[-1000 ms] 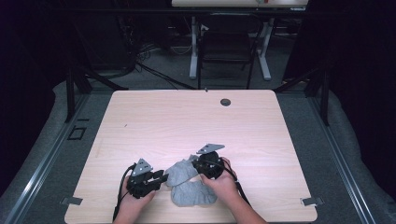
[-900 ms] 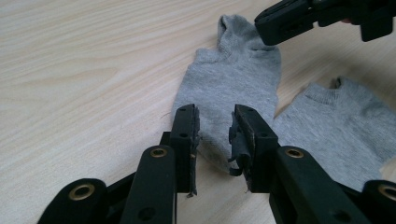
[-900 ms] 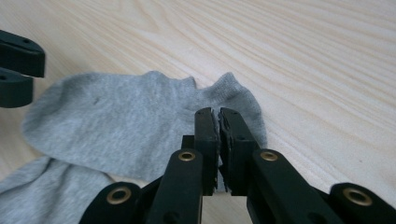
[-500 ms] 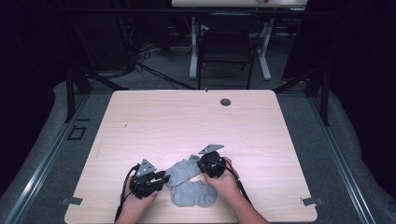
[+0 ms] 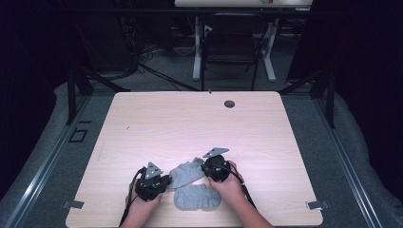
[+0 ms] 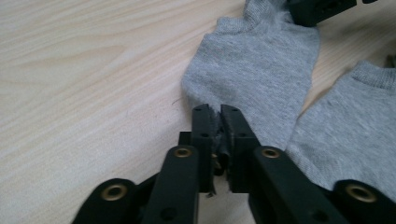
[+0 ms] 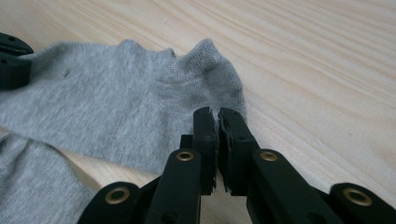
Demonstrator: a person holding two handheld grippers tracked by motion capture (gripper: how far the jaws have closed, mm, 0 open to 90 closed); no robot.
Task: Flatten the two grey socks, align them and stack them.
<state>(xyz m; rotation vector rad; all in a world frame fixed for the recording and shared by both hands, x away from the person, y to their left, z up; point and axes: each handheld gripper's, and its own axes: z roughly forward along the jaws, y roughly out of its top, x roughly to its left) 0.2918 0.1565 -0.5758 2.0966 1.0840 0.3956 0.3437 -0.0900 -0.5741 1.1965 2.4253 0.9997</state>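
Observation:
Two grey ankle socks lie near the front edge of the wooden table [image 5: 190, 123]. The upper sock [image 5: 186, 173] stretches between my two grippers. My left gripper [image 5: 167, 180] has just been closing, and its jaws now pinch that sock's near end [image 6: 252, 70]. My right gripper [image 5: 209, 169] is shut on the cuff end of the same sock [image 7: 116, 102]. The second sock [image 5: 197, 197] lies flat just in front of it, and appears beside the jaws in the left gripper view [image 6: 345, 130] and the right gripper view [image 7: 28, 186].
A small dark round hole [image 5: 229, 103] sits near the table's back edge. Beyond the table stand a dark chair [image 5: 230, 52] and white desk legs [image 5: 196, 52] on the grey floor. Bare wood stretches behind and to both sides of the socks.
The left gripper has edged in to the upper sock and its jaws have closed on the sock's end. The right gripper stays clamped on the other end, barely moved.

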